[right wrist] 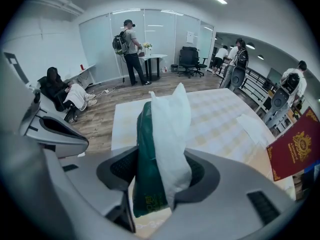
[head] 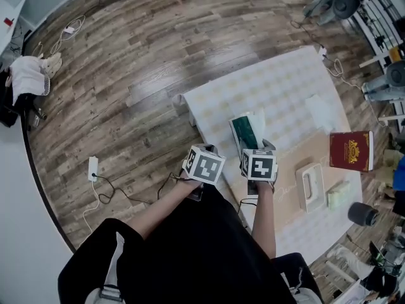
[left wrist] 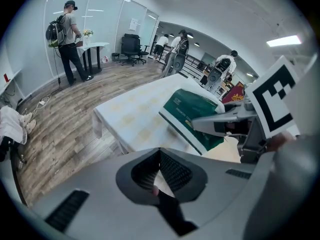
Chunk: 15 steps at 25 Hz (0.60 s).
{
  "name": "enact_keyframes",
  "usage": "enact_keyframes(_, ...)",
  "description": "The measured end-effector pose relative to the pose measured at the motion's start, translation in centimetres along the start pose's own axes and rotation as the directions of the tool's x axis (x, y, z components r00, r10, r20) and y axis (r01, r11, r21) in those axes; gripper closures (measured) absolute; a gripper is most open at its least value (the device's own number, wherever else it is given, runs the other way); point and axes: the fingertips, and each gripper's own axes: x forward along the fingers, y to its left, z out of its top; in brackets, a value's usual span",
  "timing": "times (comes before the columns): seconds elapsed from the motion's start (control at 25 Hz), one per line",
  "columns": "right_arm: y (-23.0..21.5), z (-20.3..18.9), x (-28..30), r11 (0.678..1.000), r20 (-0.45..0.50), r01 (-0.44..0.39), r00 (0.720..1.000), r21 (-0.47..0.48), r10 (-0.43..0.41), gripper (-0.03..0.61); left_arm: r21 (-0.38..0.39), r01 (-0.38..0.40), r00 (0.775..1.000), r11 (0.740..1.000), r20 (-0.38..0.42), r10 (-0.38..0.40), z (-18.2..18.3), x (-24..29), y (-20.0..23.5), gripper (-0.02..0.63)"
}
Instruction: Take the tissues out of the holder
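1. Counter [head: 278, 81], under a pale checked cloth, fills the centre and right of the head view. It offers plenty of bare cloth in the upper middle for setting things down.

2. Holder [head: 310, 187], a pale slotted box, lies flat on the counter at the lower right of the head view. It sits just right of both grippers and touches neither. A red box [head: 350, 151] stands above and to the right of it.

3. Tissue pack [right wrist: 147, 154], in a green wrapper, is held off the counter and well clear of the holder. A white tissue [right wrist: 170, 129] sticks up out of its top.

4. Right gripper [right wrist: 161, 171] has its jaws part-spread and clamped on the pack's lower half. One pad presses the green face and the other the white tissue side. The pack stands nearly upright between them, filling the centre of the right gripper view.

5. Left gripper [left wrist: 160, 171] has its jaw tips together with nothing between them. The pack shows at the upper right of its view, apart from these jaws.

6. The step in hand looks to be carrying the freed pack away.
   - Keep the squeeze even, because the soft wrapper could slide.
   - Keep the pack upright and lower it onto bare cloth away from the holder.
   - Spread the jaws only once it rests there.
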Motion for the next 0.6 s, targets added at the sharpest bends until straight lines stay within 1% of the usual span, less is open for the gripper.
enact_keyframes(0.32, -1.0, 2.8, 1.9, 1.000, 0.004, -0.026, 1.000, -0.018, 0.026, 0.347, 0.012, -0.013, 1.000, 1.000, -0.001, 0.013, 3.8, 1.5, 0.1, 0.613)
enact_keyframes(0.6, -1.9, 3.7, 2.8, 0.999, 0.011, -0.029, 1.000, 0.012, 0.029, 0.347, 0.031, -0.011, 1.000, 0.999, -0.015, 0.012, 5.4, 2.8, -0.1, 0.612)
